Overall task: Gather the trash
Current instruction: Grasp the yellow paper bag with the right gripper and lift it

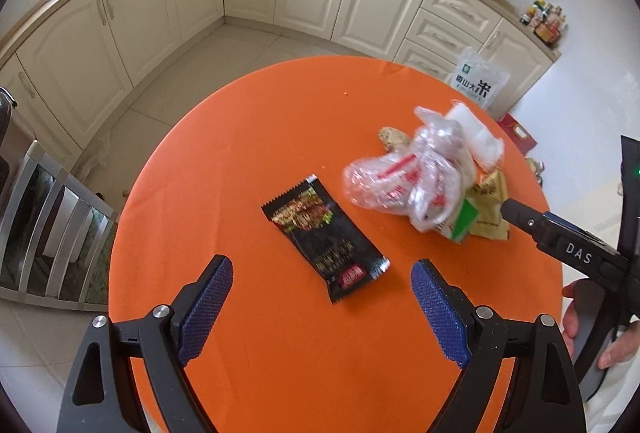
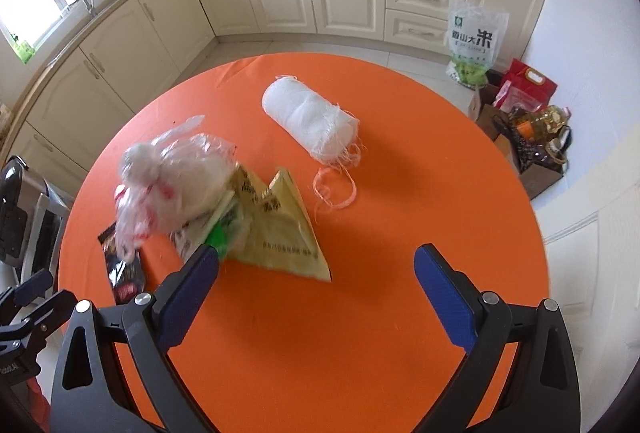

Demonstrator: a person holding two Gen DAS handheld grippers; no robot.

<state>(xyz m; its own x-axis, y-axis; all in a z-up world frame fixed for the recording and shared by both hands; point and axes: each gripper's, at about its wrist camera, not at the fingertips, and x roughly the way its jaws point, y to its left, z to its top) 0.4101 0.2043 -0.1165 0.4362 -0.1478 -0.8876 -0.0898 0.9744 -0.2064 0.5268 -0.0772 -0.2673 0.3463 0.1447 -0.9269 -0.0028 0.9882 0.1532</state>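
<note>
Both grippers are hovering over the round orange counter (image 1: 280, 121) with their fingers spread wide and nothing between them: the left gripper (image 1: 322, 273) is hanging just short of the black snack wrapper (image 1: 326, 237), which is lying flat and alone near the middle, and the right gripper (image 2: 316, 265) is sitting over bare cloth with the yellow packet (image 2: 280, 233) just beyond its left finger. The trash is all lying on the counter still, with no bin or bag for it showing in either view. For the left side, the likely step is taking the black wrapper, and it is probably best done by coming down steeply with one finger on each long edge, pressing lightly so the thin foil is buckling upward into the pinch rather than sliding away. The right side is probably better off closing on the raised corner of the yellow packet, since the crumpled clear plastic bag (image 2: 172, 177) is resting on top of it and may be dragged along. The right wrist view is showing the white roll of gauze-like cloth (image 2: 308, 117) fully, with loose threads trailing beside it, where the left view is hiding most of it behind the bag. The left view alone is showing the whole black wrapper and the person's hand (image 1: 580, 317) gripping the other handle.
</note>
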